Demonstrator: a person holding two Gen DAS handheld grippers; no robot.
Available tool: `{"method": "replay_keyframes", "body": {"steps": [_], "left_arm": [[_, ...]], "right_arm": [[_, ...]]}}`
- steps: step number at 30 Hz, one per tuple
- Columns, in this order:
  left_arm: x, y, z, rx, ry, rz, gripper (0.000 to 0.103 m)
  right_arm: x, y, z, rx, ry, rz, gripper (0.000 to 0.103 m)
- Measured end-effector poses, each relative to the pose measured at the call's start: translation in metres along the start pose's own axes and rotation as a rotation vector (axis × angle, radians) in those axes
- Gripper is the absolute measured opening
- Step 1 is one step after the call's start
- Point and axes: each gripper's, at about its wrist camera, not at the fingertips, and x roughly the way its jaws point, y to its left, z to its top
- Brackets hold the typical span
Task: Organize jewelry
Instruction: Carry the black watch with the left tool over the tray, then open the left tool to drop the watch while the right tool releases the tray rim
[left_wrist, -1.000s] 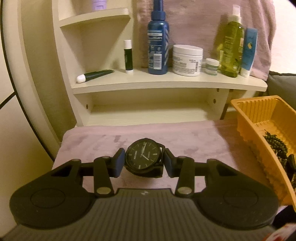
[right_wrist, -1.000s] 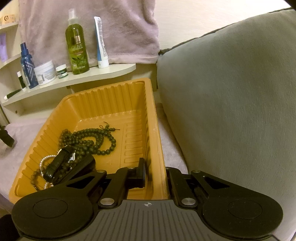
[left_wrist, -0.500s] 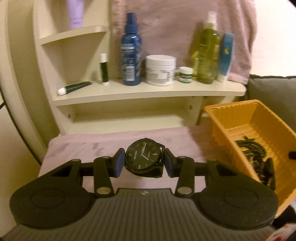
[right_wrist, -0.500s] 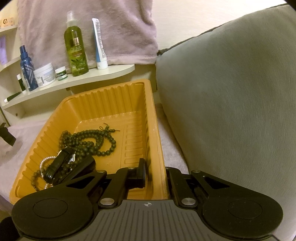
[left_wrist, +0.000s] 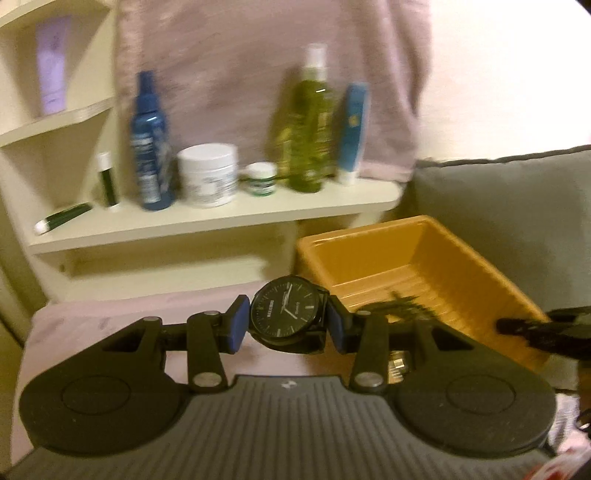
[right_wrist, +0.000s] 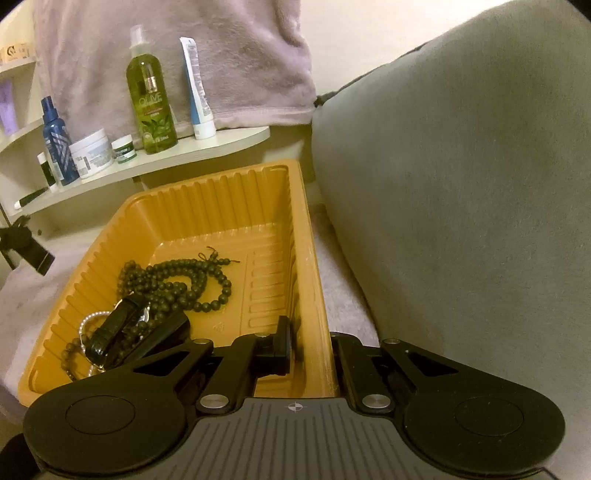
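My left gripper (left_wrist: 286, 325) is shut on a black wristwatch (left_wrist: 288, 313), dial toward the camera, held above the pink cloth beside the orange tray (left_wrist: 373, 240). My right gripper (right_wrist: 310, 345) is shut on the tray's right wall (right_wrist: 314, 280), one finger inside and one outside. In the tray lie a dark green bead necklace (right_wrist: 184, 280), a pearl bracelet (right_wrist: 88, 319) and a black strap piece (right_wrist: 114, 332). The left gripper's tip shows at the left edge of the right wrist view (right_wrist: 26, 247).
A cream shelf (left_wrist: 221, 218) behind holds a blue spray bottle (left_wrist: 149, 147), a white jar (left_wrist: 207, 173), a green olive bottle (right_wrist: 149, 96) and tubes. A pink towel (right_wrist: 184, 55) hangs behind. A grey cushion (right_wrist: 461, 184) stands right of the tray.
My left gripper has swung to the right with the watch, bringing the orange tray closer to its centre. The right gripper stays clamped on the tray wall.
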Motion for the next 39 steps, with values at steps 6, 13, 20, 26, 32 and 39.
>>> {"method": "replay_keyframes", "body": {"steps": [6,13,20,26,32,39], "left_arm": [[-0.001,-0.032,0.012,0.032,-0.014,-0.068,0.04],[0.008,-0.063,0.014,0.082,0.002,-0.115,0.04],[0.024,-0.08,0.005,0.118,0.044,-0.125,0.04],[0.039,-0.089,-0.004,0.153,0.082,-0.109,0.041],[0.042,-0.094,-0.007,0.184,0.079,-0.09,0.043],[0.028,-0.091,-0.002,0.182,0.03,-0.068,0.062]], "right_arm": [[0.002,-0.006,-0.002,0.024,-0.004,0.027,0.006],[0.0,-0.013,-0.004,0.072,-0.033,0.06,0.006],[-0.008,-0.017,-0.01,0.081,-0.059,0.088,0.019],[-0.024,-0.024,-0.013,0.102,-0.12,0.085,0.062],[-0.028,-0.029,-0.011,0.124,-0.135,0.081,0.063],[-0.034,-0.029,-0.013,0.135,-0.144,0.076,0.063]]}}
